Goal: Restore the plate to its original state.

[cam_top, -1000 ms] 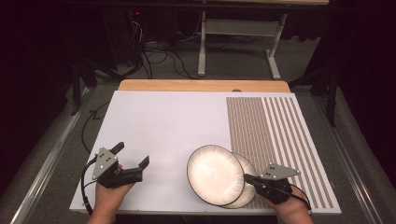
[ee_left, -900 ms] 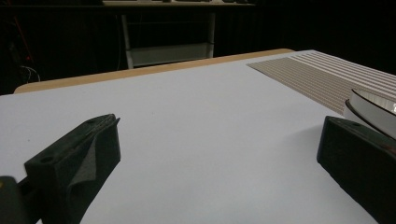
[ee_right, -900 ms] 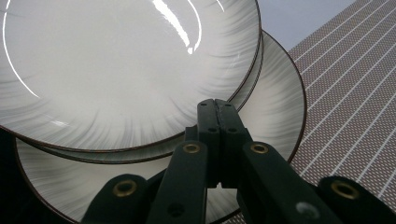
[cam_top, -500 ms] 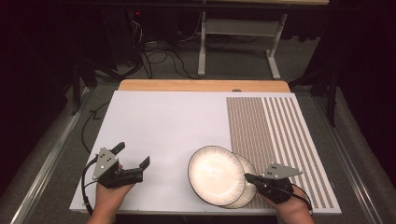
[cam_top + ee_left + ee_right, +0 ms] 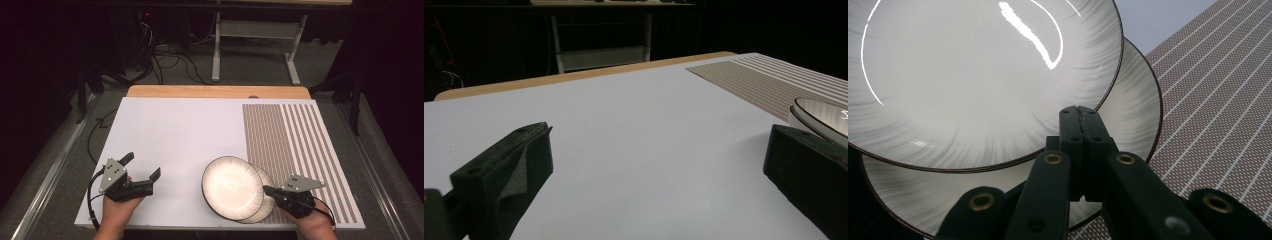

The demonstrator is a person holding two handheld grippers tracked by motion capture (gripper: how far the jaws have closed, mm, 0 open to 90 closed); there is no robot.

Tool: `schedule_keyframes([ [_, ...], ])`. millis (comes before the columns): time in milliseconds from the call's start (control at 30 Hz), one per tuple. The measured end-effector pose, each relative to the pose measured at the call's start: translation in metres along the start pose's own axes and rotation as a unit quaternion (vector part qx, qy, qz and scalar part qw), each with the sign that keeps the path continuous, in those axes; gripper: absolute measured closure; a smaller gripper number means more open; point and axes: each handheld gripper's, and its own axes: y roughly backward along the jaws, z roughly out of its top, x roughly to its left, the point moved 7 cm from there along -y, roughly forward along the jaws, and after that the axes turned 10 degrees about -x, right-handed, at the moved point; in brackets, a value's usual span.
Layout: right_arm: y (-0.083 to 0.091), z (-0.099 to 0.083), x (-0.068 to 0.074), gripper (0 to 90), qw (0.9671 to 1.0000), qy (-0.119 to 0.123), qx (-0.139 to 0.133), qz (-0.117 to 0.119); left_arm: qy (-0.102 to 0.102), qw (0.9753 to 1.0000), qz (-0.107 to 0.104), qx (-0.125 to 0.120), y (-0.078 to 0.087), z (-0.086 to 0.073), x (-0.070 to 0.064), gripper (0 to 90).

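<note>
Two white plates with dark rims lie overlapped near the front right of the white board. The upper plate rests partly on the lower plate. My right gripper is shut, its joined tips at the upper plate's right rim with no gap between the jaws. My left gripper stands open at the front left with bare board between its jaws. A plate edge lies beyond its right jaw.
The white board covers a wooden table; its right part is a brown striped mat. Behind the table are a metal stand and cables on the dark floor.
The upper plate has shifted very slightly to the right. Both hands have hardly moved.
</note>
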Motion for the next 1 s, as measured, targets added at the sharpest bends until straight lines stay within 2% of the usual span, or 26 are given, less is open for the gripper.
schedule_keyframes([
  [567,0.0014,0.0000,0.0002,90.0,1.0000,-0.004,-0.001,-0.002,0.001,1.0000,0.002,-0.001,0.0004,0.0001,0.0010,0.3],
  [1000,0.0087,0.0002,-0.0079,90.0,0.9997,-0.015,-0.011,-0.011,0.001,1.0000,0.002,-0.001,0.0003,0.0000,0.0008,0.3],
])
